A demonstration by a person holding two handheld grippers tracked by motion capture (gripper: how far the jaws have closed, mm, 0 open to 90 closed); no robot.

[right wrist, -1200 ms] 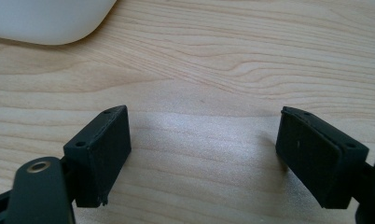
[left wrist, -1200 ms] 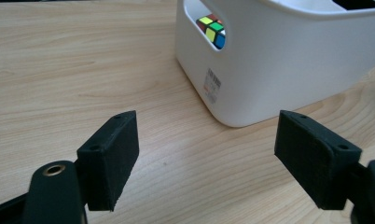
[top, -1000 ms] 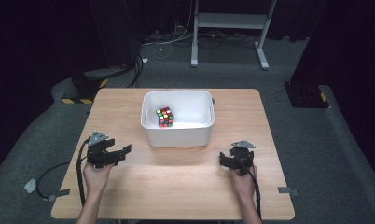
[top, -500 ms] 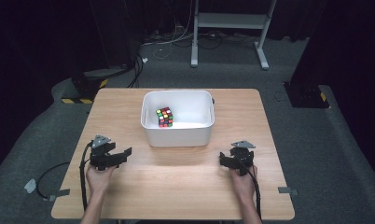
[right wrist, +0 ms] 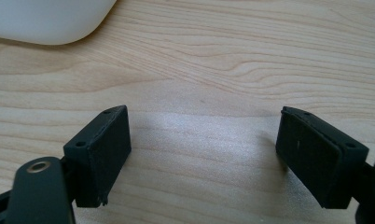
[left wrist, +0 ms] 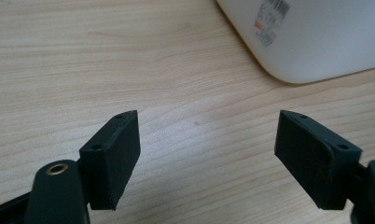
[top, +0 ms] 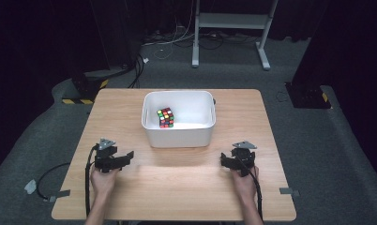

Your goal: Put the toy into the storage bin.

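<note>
I see the pale wooden worktop point(top: 177, 187) carrying the white rounded plastic tub point(top: 179, 136) at its middle-back, and inside it, toward the left, sits the multicoloured puzzle cube point(top: 166, 117). My left gripper point(top: 125, 156) has sunk toward the worktop since a second ago; my right gripper point(top: 222, 160) hasn't moved. Both sets of fingers point(left wrist: 112, 156) stand partly apart with nothing between them. With both hands low and empty in front of the tub, I judge no reach for the cube has begun.
</note>
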